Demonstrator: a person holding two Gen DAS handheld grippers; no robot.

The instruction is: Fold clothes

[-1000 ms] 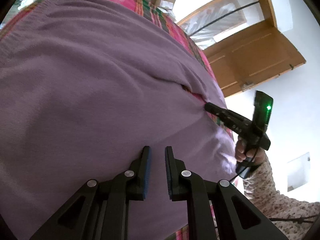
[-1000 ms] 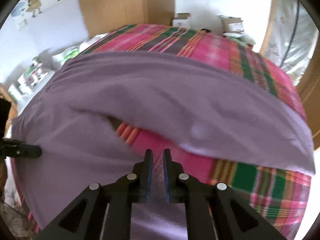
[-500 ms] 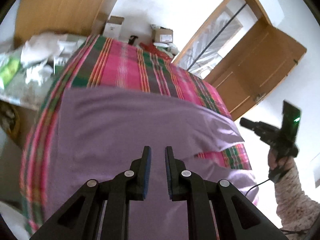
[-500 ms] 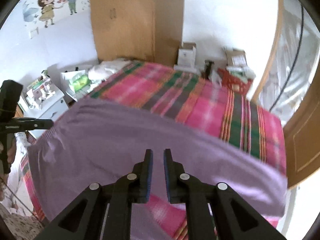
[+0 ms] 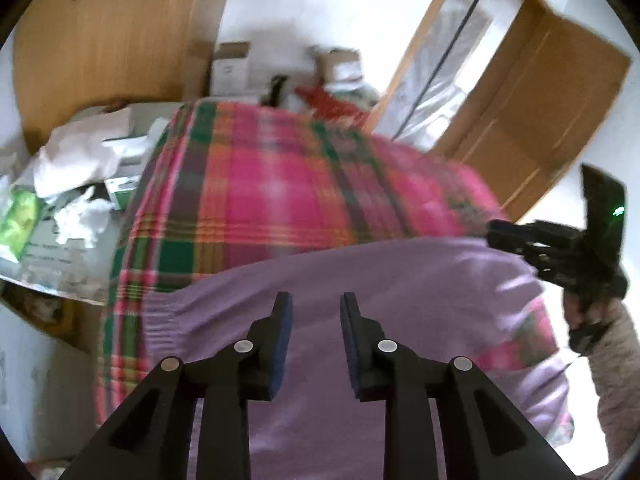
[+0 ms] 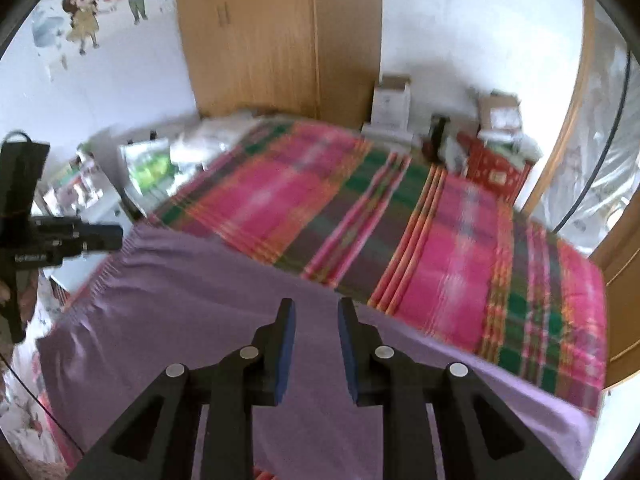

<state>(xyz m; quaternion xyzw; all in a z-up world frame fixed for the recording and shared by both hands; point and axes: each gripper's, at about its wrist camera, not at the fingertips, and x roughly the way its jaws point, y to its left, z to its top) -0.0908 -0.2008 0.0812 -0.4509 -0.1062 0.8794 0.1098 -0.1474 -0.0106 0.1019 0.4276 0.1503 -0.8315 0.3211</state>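
purple knitwear [image 5: 400, 280] is spread flat over the near end of a bed covered by a pink, green and orange plaid blanket [image 5: 260, 184]; in the left wrist view the garment fills the frame from 4 to 8 o'clock, with a ribbed hem at about 8 o'clock. the left gripper [image 5: 316, 336] is held above the cloth with its jaws spread and nothing between the blue pads; whether the fingers touch the fabric cannot be told. the right gripper [image 6: 316, 344] is likewise seen parted and empty above the same garment [image 6: 180, 300], which lies from 4 to 9 o'clock in the right wrist view.

in the left wrist view the right gripper is seen at 3 o'clock, a green light showing on its body, gripped by a hand [image 5: 580, 312] in a speckled sleeve [image 5: 616, 380]. in the right wrist view the left gripper is seen at 9 o'clock, its tip just beside the garment's ribbed edge.

a wooden wardrobe [image 6: 280, 36] stands at 12 o'clock beyond the bed, cardboard boxes [image 6: 392, 100] are set on the floor beside it, and a wooden door [image 5: 532, 92] is seen at 2 o'clock.
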